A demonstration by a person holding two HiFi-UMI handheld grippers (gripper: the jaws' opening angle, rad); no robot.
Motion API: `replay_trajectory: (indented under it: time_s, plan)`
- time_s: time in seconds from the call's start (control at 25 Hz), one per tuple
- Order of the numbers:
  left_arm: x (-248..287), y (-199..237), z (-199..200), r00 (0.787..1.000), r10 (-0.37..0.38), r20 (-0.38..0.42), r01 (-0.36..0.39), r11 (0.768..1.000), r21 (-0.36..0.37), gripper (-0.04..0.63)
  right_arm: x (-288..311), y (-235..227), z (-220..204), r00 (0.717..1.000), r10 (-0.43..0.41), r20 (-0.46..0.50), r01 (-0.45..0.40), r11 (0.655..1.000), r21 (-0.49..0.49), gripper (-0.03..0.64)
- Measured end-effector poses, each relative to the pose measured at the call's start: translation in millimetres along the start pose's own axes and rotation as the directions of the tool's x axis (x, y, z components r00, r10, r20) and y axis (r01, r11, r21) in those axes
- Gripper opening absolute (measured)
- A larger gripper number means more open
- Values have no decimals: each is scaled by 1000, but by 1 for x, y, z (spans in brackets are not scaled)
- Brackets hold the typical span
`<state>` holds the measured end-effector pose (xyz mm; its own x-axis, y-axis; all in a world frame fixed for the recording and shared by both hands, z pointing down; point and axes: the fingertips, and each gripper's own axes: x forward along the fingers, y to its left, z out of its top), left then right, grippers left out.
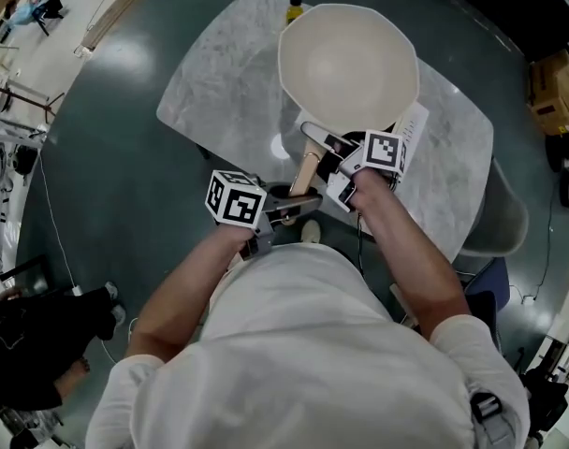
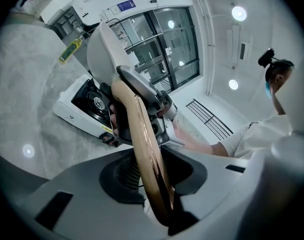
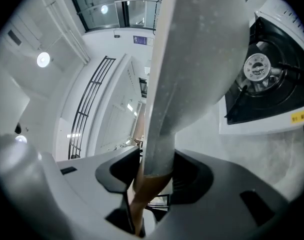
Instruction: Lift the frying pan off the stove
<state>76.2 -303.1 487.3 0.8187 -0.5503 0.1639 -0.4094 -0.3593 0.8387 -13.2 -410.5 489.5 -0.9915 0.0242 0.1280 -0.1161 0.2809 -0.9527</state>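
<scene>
The frying pan [image 1: 348,64], at twelve o'clock, showed a matt cream lining and a glossy wooden handle [image 1: 306,171]; the table [image 1: 210,92] looked like polished grey marble, the stove [image 2: 74,115] smooth white with a glossy black top.

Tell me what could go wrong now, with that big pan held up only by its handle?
1. The left tool and right tool both clamp only the slim handle, while the wide frying pan hangs far out; it could twist or sag in the grip.
2. The stove sits right below, so a slip would likely drop the pan onto it.
3. The yellow bottle near the pan's far rim might get knocked.
</scene>
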Motion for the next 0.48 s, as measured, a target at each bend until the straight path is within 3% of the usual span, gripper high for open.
replay_trajectory:
  time_s: [0.24, 0.48]
  plan:
    - [-97, -11, -32, 999, 2, 46, -4, 1000, 31, 120, 64, 43, -74, 999, 26, -23, -27, 999, -36, 184]
    - [-115, -40, -22, 997, 25, 79, -26, 1000, 17, 121, 75, 81, -82, 996, 66, -62, -67, 998, -17, 184]
